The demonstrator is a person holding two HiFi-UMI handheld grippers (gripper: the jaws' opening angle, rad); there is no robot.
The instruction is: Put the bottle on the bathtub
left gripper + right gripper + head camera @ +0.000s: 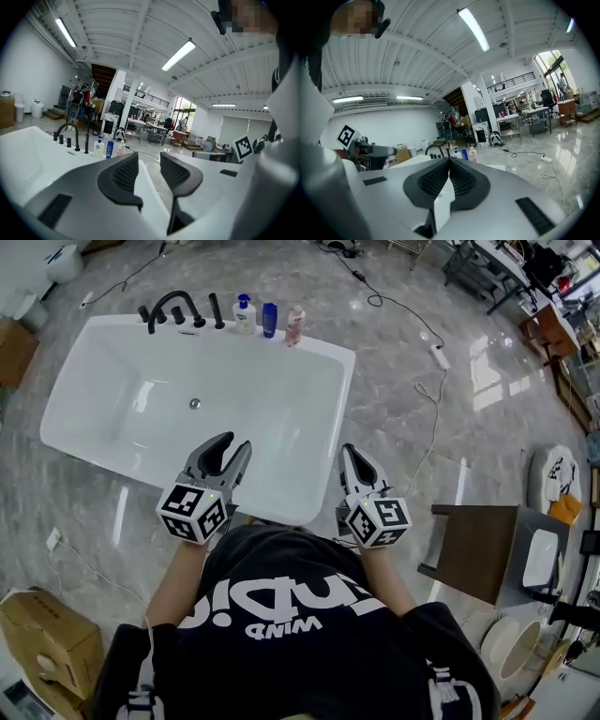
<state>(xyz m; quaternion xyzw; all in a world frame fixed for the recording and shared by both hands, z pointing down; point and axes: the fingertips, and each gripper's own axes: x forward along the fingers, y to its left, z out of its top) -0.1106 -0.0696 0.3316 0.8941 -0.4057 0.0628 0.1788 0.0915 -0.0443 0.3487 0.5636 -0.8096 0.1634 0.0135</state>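
Three bottles stand in a row on the far rim of the white bathtub [309, 351]: a white pump bottle [245, 313], a blue bottle [270, 320] and a pink bottle [294, 325]. They also show small in the left gripper view, white pump bottle [99, 147], blue bottle [109, 149]. My left gripper [231, 449] hangs over the tub's near rim, open and empty. My right gripper [350, 461] is just off the tub's near right corner, shut with nothing between its jaws. Both are far from the bottles.
A black faucet [171, 307] with handles stands left of the bottles on the tub rim. A cable and power strip [438, 356] lie on the marble floor to the right. A dark table [487, 549] is at right, cardboard boxes [47, 643] at lower left.
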